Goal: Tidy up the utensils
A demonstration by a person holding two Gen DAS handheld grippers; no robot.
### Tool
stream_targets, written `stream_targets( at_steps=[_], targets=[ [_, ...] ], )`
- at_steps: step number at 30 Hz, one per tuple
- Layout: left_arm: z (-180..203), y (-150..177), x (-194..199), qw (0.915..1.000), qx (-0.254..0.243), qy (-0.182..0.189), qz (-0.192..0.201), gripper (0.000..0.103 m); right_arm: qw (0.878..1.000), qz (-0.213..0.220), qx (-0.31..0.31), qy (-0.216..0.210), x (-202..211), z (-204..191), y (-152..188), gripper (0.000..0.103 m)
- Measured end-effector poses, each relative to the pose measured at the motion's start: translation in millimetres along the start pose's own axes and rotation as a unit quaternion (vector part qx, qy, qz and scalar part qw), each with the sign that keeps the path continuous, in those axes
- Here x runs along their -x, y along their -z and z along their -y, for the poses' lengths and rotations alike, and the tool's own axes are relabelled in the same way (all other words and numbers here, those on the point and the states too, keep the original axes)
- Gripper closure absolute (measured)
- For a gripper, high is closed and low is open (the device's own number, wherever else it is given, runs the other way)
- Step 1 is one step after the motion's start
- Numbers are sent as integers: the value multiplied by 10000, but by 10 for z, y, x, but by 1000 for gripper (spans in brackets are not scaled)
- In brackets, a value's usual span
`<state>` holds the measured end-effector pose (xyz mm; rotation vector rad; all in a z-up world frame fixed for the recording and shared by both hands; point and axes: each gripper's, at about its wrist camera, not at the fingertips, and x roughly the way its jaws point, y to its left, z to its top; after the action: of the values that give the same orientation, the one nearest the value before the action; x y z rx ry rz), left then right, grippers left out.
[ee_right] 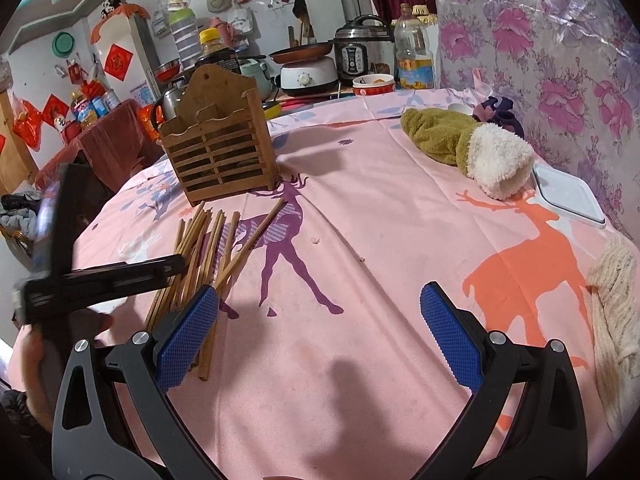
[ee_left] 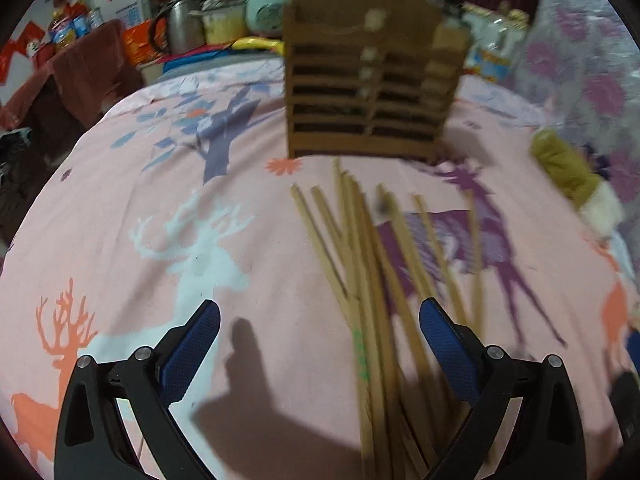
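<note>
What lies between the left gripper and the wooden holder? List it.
In the left wrist view, the loose chopsticks fan across the pink cloth from the open left gripper almost to the wooden holder; nothing else.

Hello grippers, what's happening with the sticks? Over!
Left gripper and right gripper open, empty. Loose wooden chopsticks lie before slatted wooden holder. Nothing blocking.

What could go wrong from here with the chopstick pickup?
1. The chopsticks lie overlapped and fanned out, so the open left gripper may pinch several at once or scatter them.
2. The pink cloth is soft and wrinkled; fingers could snag it instead of getting under a stick.
3. The wooden holder stands free on that cloth, so an off-angle insertion could tip it.
</note>
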<state>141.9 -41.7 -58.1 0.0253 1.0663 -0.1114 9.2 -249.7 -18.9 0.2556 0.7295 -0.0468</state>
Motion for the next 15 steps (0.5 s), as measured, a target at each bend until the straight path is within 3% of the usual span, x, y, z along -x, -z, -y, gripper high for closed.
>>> stream_targets(
  at_steps=[2, 4, 9, 13, 15],
  targets=[
    [-130, -20, -94, 9996, 198, -165, -139, 5, 10000, -25, -21, -35, -7, 11, 2, 6],
    [-351, -21, -89, 9986, 522, 22, -126, 5, 10000, -43, -38, -68, -13, 17, 1, 6],
    [-807, 70, 23, 9935, 1115, -214, -123, 6, 10000, -65, -37, -66, -20, 15, 6, 6],
    [-851, 144, 138, 9932, 1148, -188, -53, 6, 9999, -111, -46, -70, -39, 28, 13, 6],
    [-798, 210, 172, 9945, 1040, 89, -110, 6, 9999, -136, -58, -85, -44, 31, 14, 6]
  ],
)
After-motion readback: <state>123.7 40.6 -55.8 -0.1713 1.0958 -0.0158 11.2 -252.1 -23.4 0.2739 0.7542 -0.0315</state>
